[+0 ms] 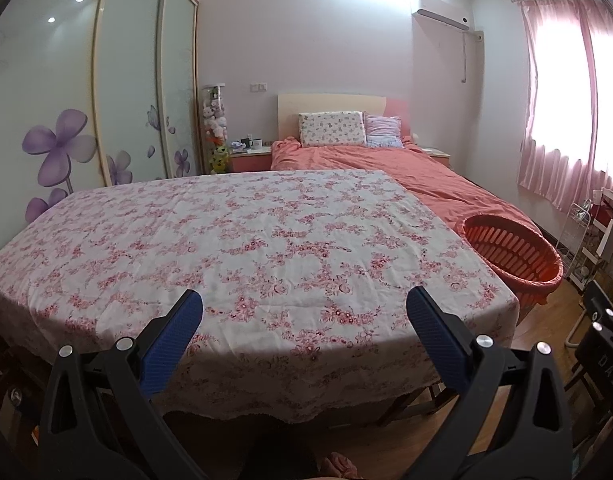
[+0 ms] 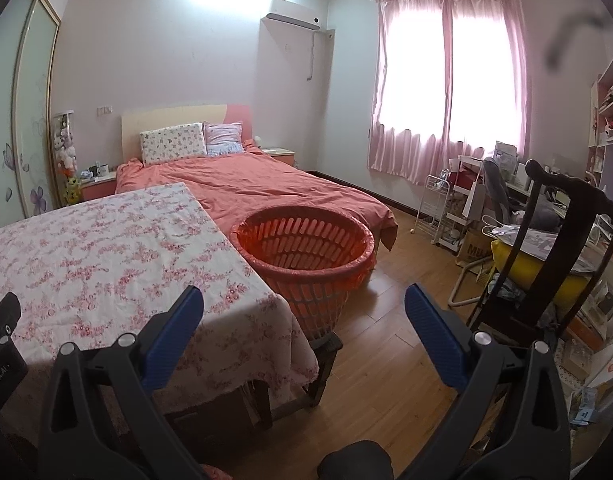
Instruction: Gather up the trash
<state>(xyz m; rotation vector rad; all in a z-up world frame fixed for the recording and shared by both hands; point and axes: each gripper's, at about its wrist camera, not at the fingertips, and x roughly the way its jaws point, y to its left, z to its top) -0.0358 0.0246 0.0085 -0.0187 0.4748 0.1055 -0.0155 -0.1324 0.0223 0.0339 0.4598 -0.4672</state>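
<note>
- Grippers: left gripper (image 1: 304, 304) and right gripper (image 2: 304, 304) both spread wide, nothing held.
- Orange basket (image 2: 306, 248) stood on wood floor (image 2: 386, 340), touching floral-cloth table (image 1: 246, 240) corner, beside bed (image 2: 246, 184).

Bedroom with a coral-covered bed (image 2: 242, 184), pink-curtained bright window (image 2: 446, 80), wooden floor (image 2: 386, 340), and flower-painted wardrobe (image 1: 86, 100).

Floral tablecloth (image 1: 242, 240) covers the table, with the bed (image 2: 258, 188) right behind it, two pillows (image 1: 332, 129) at the headboard. Pink curtains (image 2: 446, 84) on the window, AC (image 2: 292, 20) up high. Dark chair (image 2: 546, 248) holds maybe a yellow cushion.
</note>
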